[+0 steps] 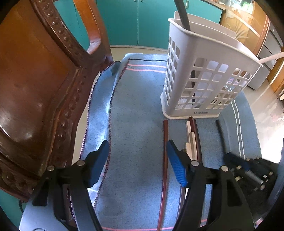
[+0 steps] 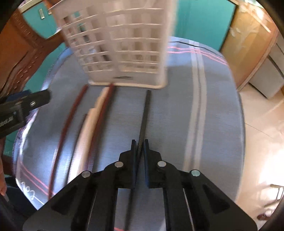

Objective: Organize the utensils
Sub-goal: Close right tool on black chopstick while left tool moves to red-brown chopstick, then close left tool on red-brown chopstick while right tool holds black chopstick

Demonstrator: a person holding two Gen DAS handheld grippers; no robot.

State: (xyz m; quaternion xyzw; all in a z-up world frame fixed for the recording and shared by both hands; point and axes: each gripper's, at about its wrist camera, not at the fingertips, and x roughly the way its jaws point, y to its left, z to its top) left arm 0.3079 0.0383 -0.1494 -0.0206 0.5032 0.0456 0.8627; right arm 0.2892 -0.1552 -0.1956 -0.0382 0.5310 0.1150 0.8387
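The right gripper (image 2: pixel 140 147) has its jaws drawn nearly together on a thin black chopstick (image 2: pixel 144 113), which runs forward from the fingertips toward the white utensil basket (image 2: pixel 124 44) and ends just short of its base. The grip sits well back along the stick, far from the basket end, so the long free length could swing or droop once lifted; if the tip catches the basket's base lip or one of its lattice holes instead of clearing the rim, the light basket may tip or slide on the blue towel (image 2: pixel 177 115). The right wrist view is smeared with motion, so I cannot tell whether the stick is off the cloth, and a thin round stick could roll or twist out of the pads. To the left of the basket's front edge lie a dark red chopstick (image 1: pixel 165 151) and, nearer the basket's middle, a pale chopstick pair (image 1: pixel 190 140) beside another dark red chopstick (image 1: pixel 196 135); a sweep of the held stick could scatter them. The left gripper (image 1: pixel 137 160) hangs wide open and empty, its right finger close over the red stick, and could nudge it. A dark utensil (image 1: pixel 182 16) already stands in the basket.
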